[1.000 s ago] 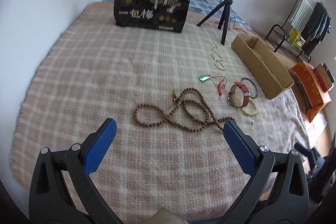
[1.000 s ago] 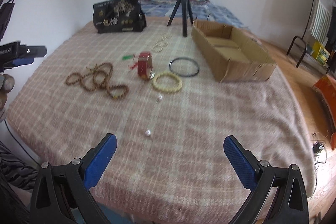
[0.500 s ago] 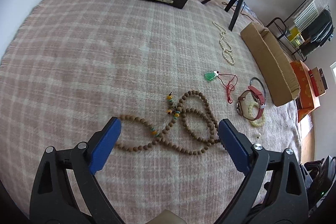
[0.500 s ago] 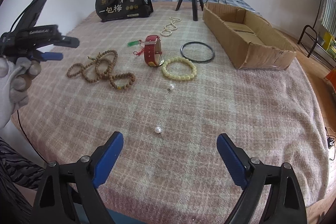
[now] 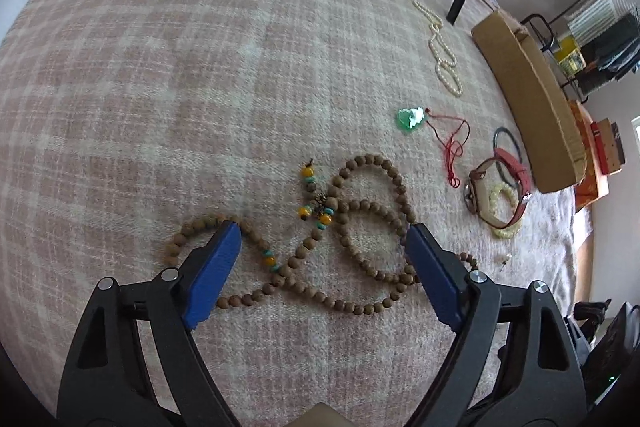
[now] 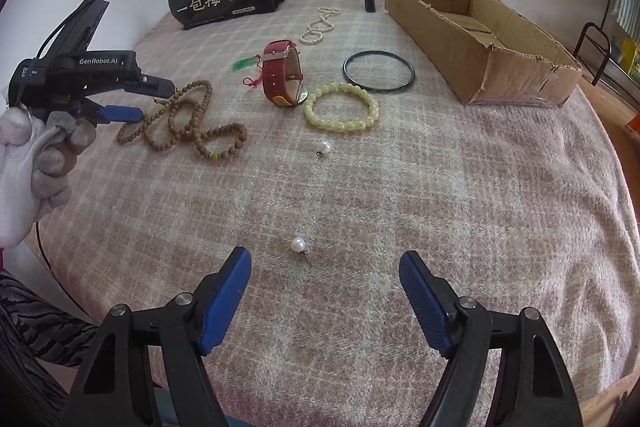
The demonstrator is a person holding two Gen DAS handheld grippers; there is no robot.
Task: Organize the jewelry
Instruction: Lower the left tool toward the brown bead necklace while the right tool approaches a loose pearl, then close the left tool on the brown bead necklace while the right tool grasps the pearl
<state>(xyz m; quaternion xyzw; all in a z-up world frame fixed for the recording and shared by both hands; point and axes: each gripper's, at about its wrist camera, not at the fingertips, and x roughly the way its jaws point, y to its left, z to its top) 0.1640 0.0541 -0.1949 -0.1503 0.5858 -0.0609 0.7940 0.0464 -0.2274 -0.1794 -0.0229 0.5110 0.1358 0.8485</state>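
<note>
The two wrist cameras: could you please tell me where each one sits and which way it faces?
Left wrist: sits on the left gripper, angled steeply down at the wooden bead necklace lying between its open jaws, which have just been closing.
Right wrist: sits on the right gripper, looking down across the blanket at a pearl earring; the gloved left hand shows.
Shared: necklace, red watch, cardboard box.

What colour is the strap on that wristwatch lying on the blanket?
Red, with a silver buckle; the wristwatch shows best in the right wrist view.
</note>
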